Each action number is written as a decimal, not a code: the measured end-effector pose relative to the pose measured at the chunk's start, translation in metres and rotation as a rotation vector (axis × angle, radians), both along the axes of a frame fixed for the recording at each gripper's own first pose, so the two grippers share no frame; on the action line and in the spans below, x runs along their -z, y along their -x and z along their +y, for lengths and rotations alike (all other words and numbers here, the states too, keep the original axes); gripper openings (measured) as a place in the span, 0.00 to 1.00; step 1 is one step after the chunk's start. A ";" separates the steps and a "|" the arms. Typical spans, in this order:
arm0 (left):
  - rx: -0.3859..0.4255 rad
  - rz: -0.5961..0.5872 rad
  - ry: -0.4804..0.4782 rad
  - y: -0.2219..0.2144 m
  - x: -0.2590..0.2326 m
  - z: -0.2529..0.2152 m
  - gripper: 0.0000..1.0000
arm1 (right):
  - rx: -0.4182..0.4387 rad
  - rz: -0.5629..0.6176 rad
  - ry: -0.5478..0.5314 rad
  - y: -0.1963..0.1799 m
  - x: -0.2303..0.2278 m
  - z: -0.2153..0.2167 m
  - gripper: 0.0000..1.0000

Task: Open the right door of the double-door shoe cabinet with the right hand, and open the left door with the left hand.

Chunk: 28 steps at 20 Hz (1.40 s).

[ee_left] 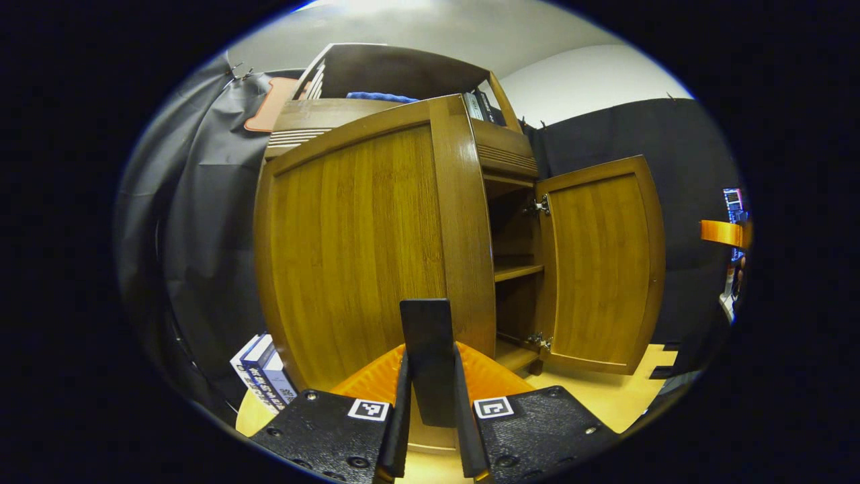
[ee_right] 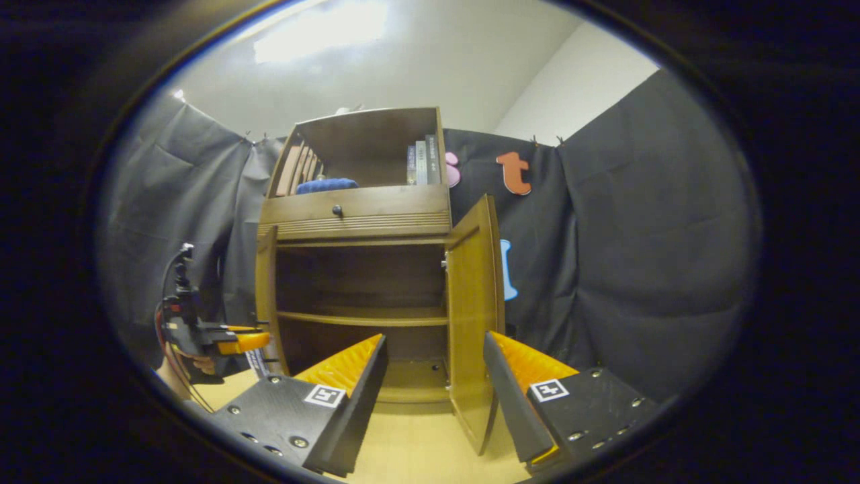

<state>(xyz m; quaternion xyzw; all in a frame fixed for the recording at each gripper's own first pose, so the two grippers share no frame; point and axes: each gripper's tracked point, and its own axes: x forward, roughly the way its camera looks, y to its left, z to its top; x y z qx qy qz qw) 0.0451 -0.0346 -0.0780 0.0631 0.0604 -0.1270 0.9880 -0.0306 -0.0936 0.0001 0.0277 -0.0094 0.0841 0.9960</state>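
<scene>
The left gripper [ee_left: 430, 396] is pinched on the dark handle [ee_left: 426, 349] at the free edge of the left door [ee_left: 356, 249], low centre of the left gripper view, a hold that suits swinging it outward. The right gripper [ee_right: 437, 396] is spread, its fingers to either side of the right door [ee_right: 474, 316], which stands wide open at centre. Inside, the cabinet [ee_right: 356, 212] shows a bare shelf [ee_right: 363, 317]; its open top holds books [ee_right: 422, 163] and something blue [ee_right: 327, 185].

books [ee_right: 421, 162] in cabinet top [ee_right: 366, 144], shelf [ee_right: 363, 316] inside below
</scene>
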 end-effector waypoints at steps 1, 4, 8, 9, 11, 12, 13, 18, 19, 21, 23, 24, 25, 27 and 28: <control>-0.002 -0.017 0.007 0.004 -0.003 0.003 0.32 | 0.009 -0.001 0.003 -0.002 0.001 0.003 0.85; -0.005 -0.043 -0.006 0.019 -0.005 0.015 0.32 | -0.016 -0.006 -0.020 0.001 0.000 0.020 0.84; -0.030 -0.045 -0.030 0.033 -0.007 0.032 0.30 | -0.021 -0.012 -0.027 0.003 0.001 0.036 0.84; -0.032 -0.043 -0.035 0.036 -0.008 0.036 0.30 | -0.022 -0.019 -0.036 0.003 -0.001 0.040 0.84; -0.036 -0.034 -0.039 0.041 -0.006 0.042 0.31 | -0.028 -0.022 -0.054 0.002 -0.001 0.047 0.84; -0.038 -0.029 -0.041 0.043 -0.006 0.045 0.30 | -0.027 -0.018 -0.060 0.000 0.001 0.048 0.84; -0.041 -0.024 -0.042 0.045 -0.007 0.048 0.33 | -0.026 -0.015 -0.067 0.000 0.004 0.048 0.84; -0.074 -0.007 -0.047 0.052 -0.010 0.065 0.30 | 0.056 -0.011 -0.059 -0.006 0.005 0.034 0.84; -0.096 -0.003 -0.056 0.052 -0.012 0.069 0.30 | 0.052 -0.013 -0.064 -0.005 0.002 0.036 0.84; -0.152 -0.016 -0.094 0.049 -0.020 0.080 0.30 | 0.030 -0.023 -0.079 0.000 -0.001 0.044 0.84; -0.233 -0.058 -0.125 0.042 -0.036 0.098 0.26 | 0.019 -0.021 -0.076 0.001 -0.001 0.047 0.84; -0.248 -0.054 -0.120 0.047 -0.037 0.100 0.27 | 0.014 -0.021 -0.076 0.002 -0.002 0.048 0.84; -0.253 -0.034 -0.113 0.049 -0.036 0.100 0.19 | 0.006 -0.025 -0.077 0.004 -0.003 0.051 0.84; -0.254 -0.028 -0.094 0.055 -0.034 0.100 0.26 | -0.013 -0.035 -0.078 0.008 -0.007 0.059 0.84; -0.265 -0.026 -0.098 0.049 -0.034 0.107 0.24 | -0.022 -0.039 -0.074 0.009 -0.009 0.062 0.84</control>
